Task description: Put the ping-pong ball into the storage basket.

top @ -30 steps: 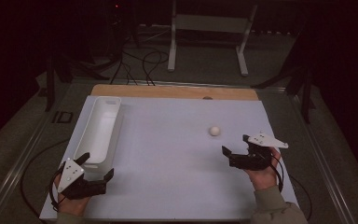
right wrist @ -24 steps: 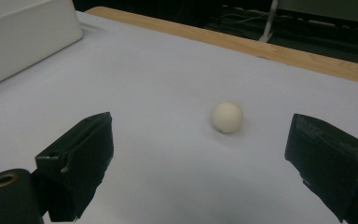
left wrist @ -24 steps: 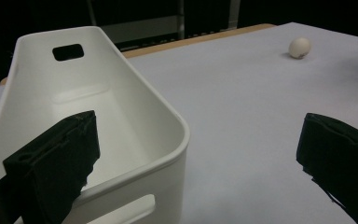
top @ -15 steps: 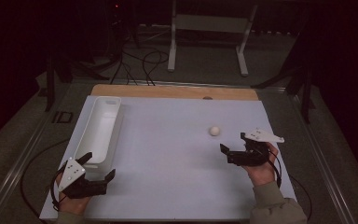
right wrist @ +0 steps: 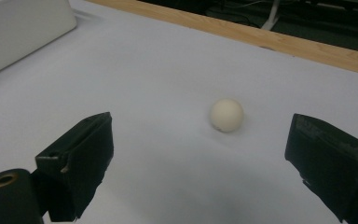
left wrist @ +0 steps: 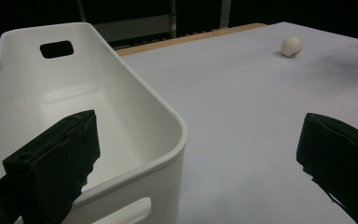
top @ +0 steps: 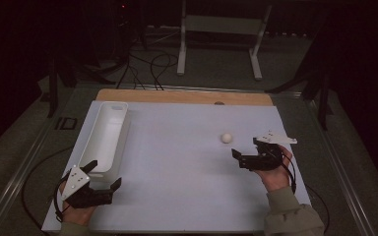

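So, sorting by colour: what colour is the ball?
Cream-white ball, clearest in the right gripper view.

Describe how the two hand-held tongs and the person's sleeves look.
Both tongs, the left tongs and the right tongs, are black, each with two blocky jaws whose edges look worn in the gripper views. Each carries a pale grey three-cornered plate on top and trails a thin black cable looping by the hand. The right forearm wears a grey-green sleeve with a ribbed cuff.
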A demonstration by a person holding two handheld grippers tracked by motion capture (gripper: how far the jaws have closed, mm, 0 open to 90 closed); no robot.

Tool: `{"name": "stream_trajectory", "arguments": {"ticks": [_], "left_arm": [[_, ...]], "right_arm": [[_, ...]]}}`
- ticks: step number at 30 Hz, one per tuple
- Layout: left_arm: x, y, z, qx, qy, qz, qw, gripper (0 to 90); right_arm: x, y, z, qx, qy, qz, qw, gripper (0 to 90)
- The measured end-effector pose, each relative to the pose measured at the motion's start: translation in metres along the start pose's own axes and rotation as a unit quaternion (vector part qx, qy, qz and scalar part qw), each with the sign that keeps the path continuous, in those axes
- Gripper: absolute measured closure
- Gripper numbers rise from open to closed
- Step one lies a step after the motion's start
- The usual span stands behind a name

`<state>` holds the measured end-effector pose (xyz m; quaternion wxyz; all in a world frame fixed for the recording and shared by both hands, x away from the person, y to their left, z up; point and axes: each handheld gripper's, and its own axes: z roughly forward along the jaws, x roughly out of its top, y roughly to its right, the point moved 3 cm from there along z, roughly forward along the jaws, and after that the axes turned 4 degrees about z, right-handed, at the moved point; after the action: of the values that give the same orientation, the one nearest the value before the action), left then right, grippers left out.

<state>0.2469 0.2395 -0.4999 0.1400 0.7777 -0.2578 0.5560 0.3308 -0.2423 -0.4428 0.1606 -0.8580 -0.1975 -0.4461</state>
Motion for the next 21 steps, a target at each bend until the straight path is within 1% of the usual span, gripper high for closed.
{"name": "stream_trajectory", "arguments": {"ticks": [2, 3, 7, 8, 9, 11, 15, 21], "left_arm": [[0.000, 0.000, 0.000, -0.001, 0.000, -0.001, 1.0000, 0.0], [0.000, 0.000, 0.000, -0.001, 0.000, -0.001, 1.0000, 0.0], [0.000, 0.000, 0.000, -0.001, 0.001, -0.001, 1.0000, 0.0], [0.000, 0.000, 0.000, -0.001, 0.001, -0.001, 1.0000, 0.0], [0.000, 0.000, 0.000, -0.001, 0.001, 0.000, 1.0000, 0.0], [0.000, 0.000, 0.000, 0.000, 0.000, 0.001, 1.0000, 0.0], [0.000, 0.000, 0.001, 0.000, 0.000, 0.002, 1.0000, 0.0], [0.000, 0.000, 0.001, -0.001, 0.001, 0.001, 1.0000, 0.0]], "right_arm": [[0.002, 0.000, 0.001, 0.001, -0.002, -0.001, 1.0000, 7.5], [0.003, 0.001, 0.003, -0.006, -0.011, 0.001, 0.9999, 7.5], [0.005, 0.002, 0.007, -0.008, -0.019, 0.000, 0.9998, 7.5], [0.005, 0.002, 0.007, -0.008, -0.019, 0.000, 0.9998, 7.5], [0.006, 0.003, 0.009, -0.003, -0.017, 0.006, 0.9998, 7.5], [0.007, 0.004, 0.009, -0.005, -0.019, 0.008, 0.9998, 7.5], [0.009, 0.004, 0.012, -0.010, -0.028, 0.006, 0.9995, 7.6], [0.012, 0.004, 0.016, -0.011, -0.034, 0.007, 0.9993, 7.6]]}}
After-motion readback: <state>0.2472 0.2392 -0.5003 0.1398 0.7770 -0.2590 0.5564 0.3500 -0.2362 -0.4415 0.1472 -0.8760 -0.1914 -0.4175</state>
